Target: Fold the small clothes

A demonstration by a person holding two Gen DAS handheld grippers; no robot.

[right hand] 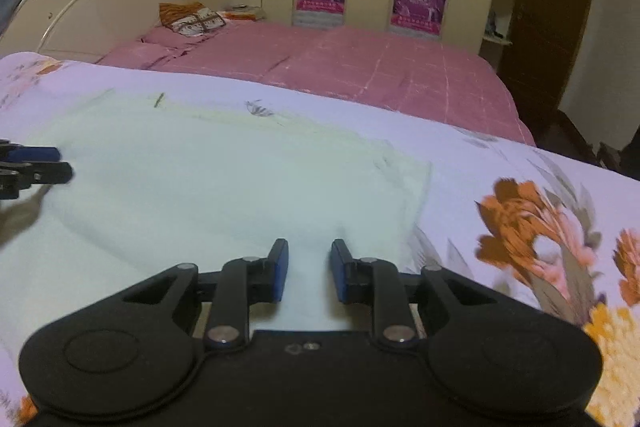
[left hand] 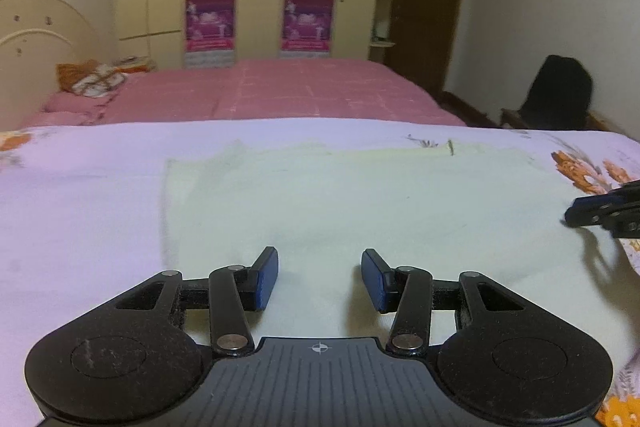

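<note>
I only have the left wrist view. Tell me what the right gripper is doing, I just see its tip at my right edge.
Observer: The right gripper is open, jaws apart, nothing between them, over the near part of the pale garment.
Operator: Report the garment's right edge; it is washed out here.
Observer: From the right wrist, that edge shows stacked layers and lies on the floral sheet, just beyond and right of the gripper.
Operator: Give me the left gripper from that side.
Observer: The left gripper shows only its fingertips at the frame's left edge, over the garment; in its own view it is open.
</note>
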